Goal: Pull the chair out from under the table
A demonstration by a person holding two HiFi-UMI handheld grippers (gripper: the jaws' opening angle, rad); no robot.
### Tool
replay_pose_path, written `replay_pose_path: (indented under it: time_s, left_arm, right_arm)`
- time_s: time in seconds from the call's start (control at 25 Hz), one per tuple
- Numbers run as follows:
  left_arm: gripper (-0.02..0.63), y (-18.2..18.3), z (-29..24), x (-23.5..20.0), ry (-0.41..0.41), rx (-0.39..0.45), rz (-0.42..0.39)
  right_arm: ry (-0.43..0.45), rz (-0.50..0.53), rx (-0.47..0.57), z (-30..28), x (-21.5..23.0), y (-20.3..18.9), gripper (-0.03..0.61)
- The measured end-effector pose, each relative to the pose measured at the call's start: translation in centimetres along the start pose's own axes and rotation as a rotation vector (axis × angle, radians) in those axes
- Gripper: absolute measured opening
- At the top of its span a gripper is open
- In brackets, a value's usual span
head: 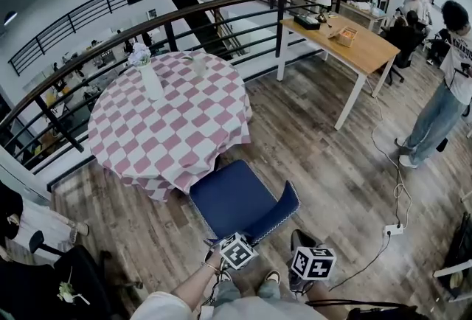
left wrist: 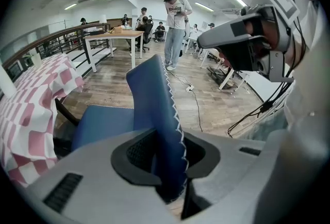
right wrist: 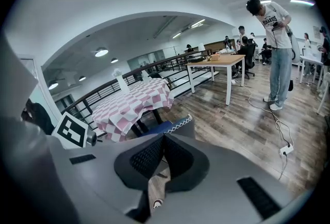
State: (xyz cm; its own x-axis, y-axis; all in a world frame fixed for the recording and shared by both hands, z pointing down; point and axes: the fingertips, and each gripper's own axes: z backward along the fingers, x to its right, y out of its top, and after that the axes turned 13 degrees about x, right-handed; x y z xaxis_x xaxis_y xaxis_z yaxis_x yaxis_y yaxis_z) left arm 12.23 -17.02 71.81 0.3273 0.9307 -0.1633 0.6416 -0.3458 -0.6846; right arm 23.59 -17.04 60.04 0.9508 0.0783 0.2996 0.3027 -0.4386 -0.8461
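A wood floor (head: 332, 164) is spreading under everything, and a dark railing (head: 221, 5) is curving round the far side. A round table (head: 177, 127) is standing at the left by the railing, with a pink-and-white checked cloth (head: 140, 164) hanging over it. A longer wood table (head: 361, 46) is standing far right, well apart from it.

The chair (head: 232, 199), blue, is sitting just near and right of the round table. The far edge of its seat is reaching the hem of the cloth, while most of the seat is lying clear of it. Its backrest (head: 279, 214) is facing the near side. A person (head: 450, 82) is standing at the right edge of the floor.

The left gripper (left wrist: 167, 158) is clamping the top of the backrest. Its jaws are standing partly apart, with the blue panel and its white zigzag stitching pressed between the pads. The right gripper (right wrist: 162, 141) is hanging just right of it, beside the backrest, with its jaw tips meeting and nothing held between them.

A white vase (head: 151, 81) is standing on the far part of the round table. A white power strip (head: 393, 229) is lying on the floor at the right, with a cable (head: 398, 193) trailing from it.
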Motion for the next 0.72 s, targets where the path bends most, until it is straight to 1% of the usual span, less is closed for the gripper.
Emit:
replay_pose_path:
  time_s: [0.2, 0.36, 0.72]
  left_arm:
    - [0.098, -0.5, -0.1, 1.7, -0.013, -0.008, 0.007]
    - [0.103, -1.0, -0.2, 3.4, -0.039, -0.016, 0.028]
    - [0.107, -1.2, -0.2, 6.0, -0.048, -0.013, 0.037]
  right_arm:
    - [0.01, 0.005, 0.002, 0.3, 0.3, 0.2, 0.017]
    - [0.022, 0.005, 0.002, 0.5, 0.4, 0.1, 0.017]
    - [0.05, 0.013, -0.026, 0.8, 1.0, -0.6, 0.017]
